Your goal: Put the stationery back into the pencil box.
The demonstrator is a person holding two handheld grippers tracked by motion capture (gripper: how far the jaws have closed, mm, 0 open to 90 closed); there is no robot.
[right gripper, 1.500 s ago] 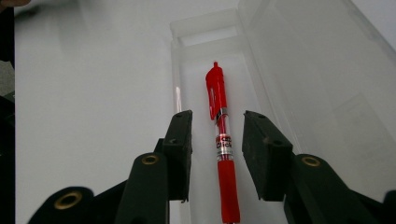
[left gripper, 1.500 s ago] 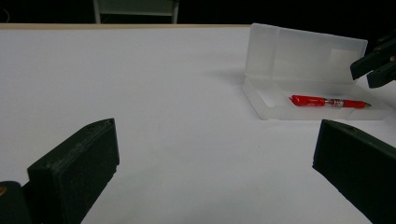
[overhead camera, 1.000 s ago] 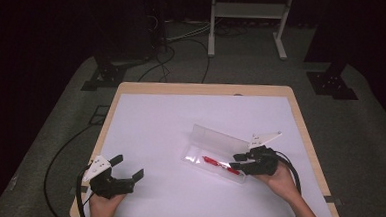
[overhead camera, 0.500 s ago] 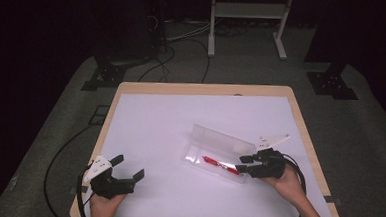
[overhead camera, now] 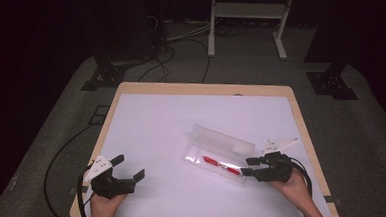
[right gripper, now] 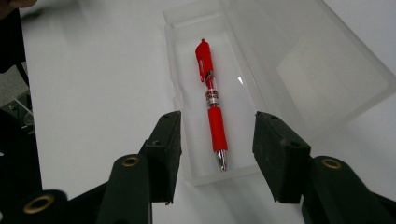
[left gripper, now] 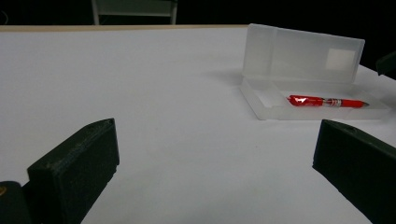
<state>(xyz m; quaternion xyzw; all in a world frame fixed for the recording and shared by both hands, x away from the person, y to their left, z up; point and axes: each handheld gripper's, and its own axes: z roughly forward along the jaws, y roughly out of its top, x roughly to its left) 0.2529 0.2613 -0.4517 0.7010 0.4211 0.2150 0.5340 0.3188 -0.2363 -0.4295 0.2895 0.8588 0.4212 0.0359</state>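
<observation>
Right gripper [right gripper: 215,154] jaws parted, straddling the near end of the clear case [overhead camera: 198,161], gripping nothing; red pen [right gripper: 212,105] lies inside the tray, lid up. Left gripper [overhead camera: 129,168] jaws wide apart, empty, over bare table [overhead camera: 150,121]

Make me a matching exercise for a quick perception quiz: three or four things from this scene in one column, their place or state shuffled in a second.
Things:
1. red pen
2. clear case
3. left gripper
4. right gripper

States:
A. lid up, open
B. open near the table's front left
C. lying inside the tray
D. open at the case's end

Pairs: 1-C, 2-A, 3-B, 4-D
</observation>
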